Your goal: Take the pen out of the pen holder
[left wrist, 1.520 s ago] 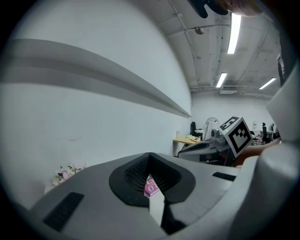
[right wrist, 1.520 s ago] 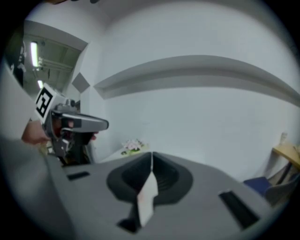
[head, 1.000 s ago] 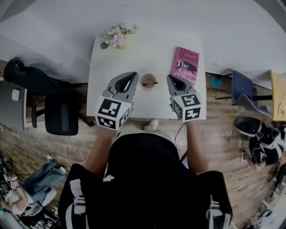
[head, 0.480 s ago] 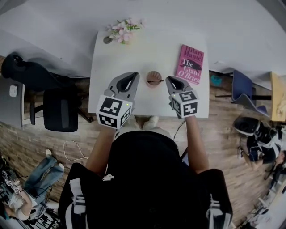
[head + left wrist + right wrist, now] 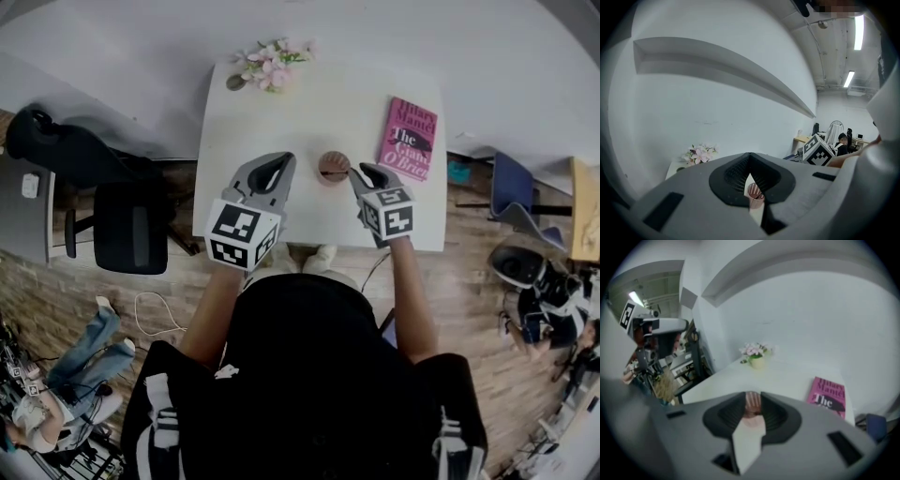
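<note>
Table (image 5: 281, 112): white, lying under and ahead of both grippers, which hover over its near half.
Chair (image 5: 131, 234): black office chair, off to the left of the left gripper and beside the table's left edge.
Left gripper (image 5: 281, 160): held over the table, just left of the pen holder and not touching it. In the left gripper view its two tips are pressed together with nothing between them. The holder shows only through the wedge-shaped opening behind the tips, standing on the table beyond.
Right gripper (image 5: 364, 172): held over the table with its tips just at the holder's right rim. In the right gripper view its jaws stand a narrow gap apart, and the holder's ribbed wall fills that gap straight ahead. Whether the pads touch anything cannot be told.
Book (image 5: 409, 138): pink cover, lying flat on the table ahead and to the right of the right gripper, well apart from the left gripper.
Flowers (image 5: 272, 66): pink and white blooms in a small pot at the table's far edge, well ahead of both grippers. They sit a little left of the jaws in the left gripper view.
Pen holder (image 5: 332, 166): small round copper-pink cup, upright, between the two grippers' tips and nearer the right gripper.
Pen (image 5: 341, 172): dark and thin, in the holder, its upper end leaning toward the right gripper. The right gripper view is too blurred to show it.
</note>
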The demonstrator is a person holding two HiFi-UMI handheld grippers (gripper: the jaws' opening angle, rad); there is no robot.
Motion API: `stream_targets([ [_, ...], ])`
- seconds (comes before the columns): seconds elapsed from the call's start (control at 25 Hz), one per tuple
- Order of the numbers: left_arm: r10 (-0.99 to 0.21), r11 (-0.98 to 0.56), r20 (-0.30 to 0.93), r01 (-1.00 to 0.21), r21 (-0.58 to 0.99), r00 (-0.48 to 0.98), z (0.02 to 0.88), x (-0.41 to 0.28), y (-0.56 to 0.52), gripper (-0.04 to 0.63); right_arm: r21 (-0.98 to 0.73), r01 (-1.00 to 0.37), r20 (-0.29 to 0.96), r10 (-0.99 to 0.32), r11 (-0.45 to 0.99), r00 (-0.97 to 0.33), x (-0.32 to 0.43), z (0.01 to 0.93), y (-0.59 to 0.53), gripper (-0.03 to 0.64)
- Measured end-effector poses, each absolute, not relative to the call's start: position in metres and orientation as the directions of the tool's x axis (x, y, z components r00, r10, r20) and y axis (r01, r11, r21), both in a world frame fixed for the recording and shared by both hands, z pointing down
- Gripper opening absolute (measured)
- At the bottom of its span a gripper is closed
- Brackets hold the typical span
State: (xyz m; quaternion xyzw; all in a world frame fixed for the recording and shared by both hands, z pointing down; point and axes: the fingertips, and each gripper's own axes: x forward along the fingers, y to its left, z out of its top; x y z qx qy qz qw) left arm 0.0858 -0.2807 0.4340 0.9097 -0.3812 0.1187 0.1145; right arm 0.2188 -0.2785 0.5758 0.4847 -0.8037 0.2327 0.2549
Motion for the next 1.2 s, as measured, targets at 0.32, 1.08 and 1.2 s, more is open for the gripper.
stream_targets([
  [0.32, -0.676, -0.663, 0.325, -0.738, 0.124, 0.661, 0.444, 0.079, -0.285, 0.018, -0.150, -0.898, 0.717, -0.581, 0.413, -0.387, 0.222, 0.618, -0.279, 0.152],
  [1.08, -0.682, -0.636, 0.362, -0.759, 0.135, 0.636, 0.462, 0.076, -0.283, 0.018, -0.164, -0.902, 0.769, -0.521, 0.401, -0.371, 0.220, 0.655, -0.277, 0.123],
  [1.2, -0.682, -0.635, 0.363, -0.760, 0.135, 0.634, 0.462, 0.075, -0.284, 0.018, -0.152, -0.901, 0.767, -0.526, 0.406, -0.366, 0.218, 0.653, -0.279, 0.102],
])
